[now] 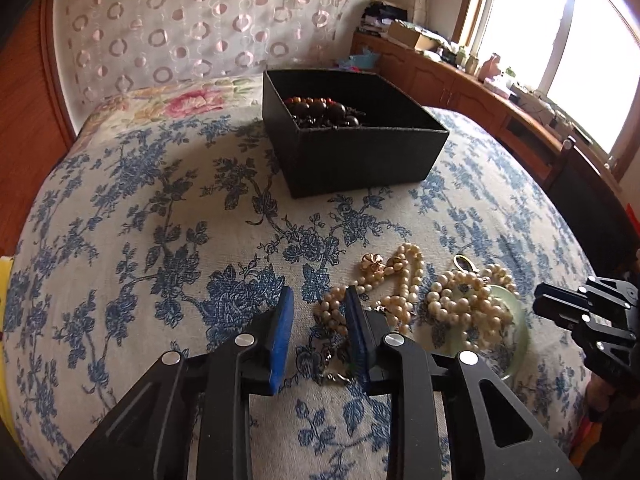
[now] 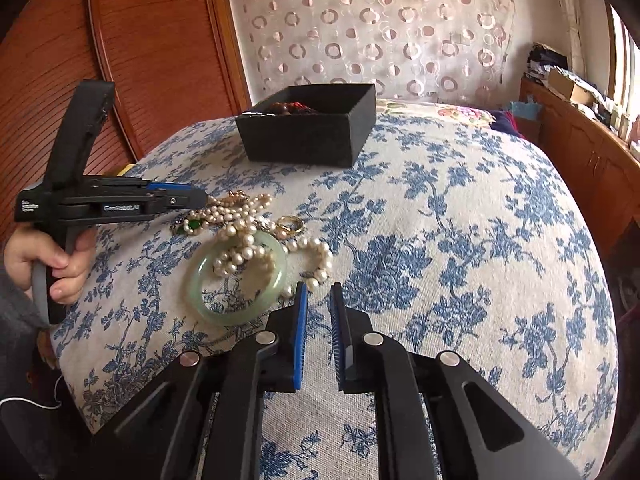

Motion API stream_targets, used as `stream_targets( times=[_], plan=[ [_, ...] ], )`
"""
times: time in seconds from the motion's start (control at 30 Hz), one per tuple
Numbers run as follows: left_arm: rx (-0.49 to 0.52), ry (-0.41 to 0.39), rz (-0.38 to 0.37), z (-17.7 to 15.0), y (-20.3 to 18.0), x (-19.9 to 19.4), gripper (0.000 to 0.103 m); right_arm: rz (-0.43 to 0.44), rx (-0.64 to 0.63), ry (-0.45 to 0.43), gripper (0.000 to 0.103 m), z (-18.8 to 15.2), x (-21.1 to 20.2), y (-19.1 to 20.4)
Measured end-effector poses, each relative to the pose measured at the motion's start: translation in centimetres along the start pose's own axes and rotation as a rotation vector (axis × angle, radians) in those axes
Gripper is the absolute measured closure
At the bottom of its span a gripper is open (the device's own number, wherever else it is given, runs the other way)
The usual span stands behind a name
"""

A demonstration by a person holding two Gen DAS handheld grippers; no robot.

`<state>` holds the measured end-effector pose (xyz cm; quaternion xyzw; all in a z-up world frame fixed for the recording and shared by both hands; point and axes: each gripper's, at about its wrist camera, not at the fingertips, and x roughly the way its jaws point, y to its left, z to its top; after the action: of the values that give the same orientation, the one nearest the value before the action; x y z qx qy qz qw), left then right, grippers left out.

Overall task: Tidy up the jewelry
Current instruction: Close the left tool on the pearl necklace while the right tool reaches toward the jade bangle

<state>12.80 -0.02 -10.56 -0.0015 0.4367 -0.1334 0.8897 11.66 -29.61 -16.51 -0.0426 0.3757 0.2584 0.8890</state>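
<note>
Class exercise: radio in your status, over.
Left claw open at pearl necklaces. Right claw open, empty, beside jade bangle. Black box ahead, path unobstructed.

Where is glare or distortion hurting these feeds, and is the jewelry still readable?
Left wrist view: the window is blown out white and the bed bulges from fisheye, yet the pearl strands read sharp. Right wrist view: even light, no glare, the same bulge; the jade bangle and black box are clear.

Left tool gapes wide; right tool parted narrowly, both empty
</note>
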Motion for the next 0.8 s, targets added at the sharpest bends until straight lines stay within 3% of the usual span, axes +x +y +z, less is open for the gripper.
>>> stream_targets(
  times=[0.2, 0.63, 0.7, 0.8],
  plan=[
    [0.045, 0.004, 0.088, 0.1, -0.2, 0.1, 0.079, 0.003, -0.002, -0.007, 0.09, -0.1, 0.0, 0.1],
    [0.086, 0.006, 0.071, 0.5, -0.7, 0.3, 0.08, 0.012, -0.003, -0.002, 0.09, -0.2, 0.2, 0.1],
    [0.097, 0.001, 0.077, 0.4, -0.8, 0.4, 0.095, 0.014, -0.006, -0.001, 0.09, -0.1, 0.2, 0.2],
    [0.085, -0.001, 0.056, 0.4, -0.7, 0.0, 0.099, 0.017, -0.009, -0.001, 0.09, -0.2, 0.2, 0.2]
  ],
)
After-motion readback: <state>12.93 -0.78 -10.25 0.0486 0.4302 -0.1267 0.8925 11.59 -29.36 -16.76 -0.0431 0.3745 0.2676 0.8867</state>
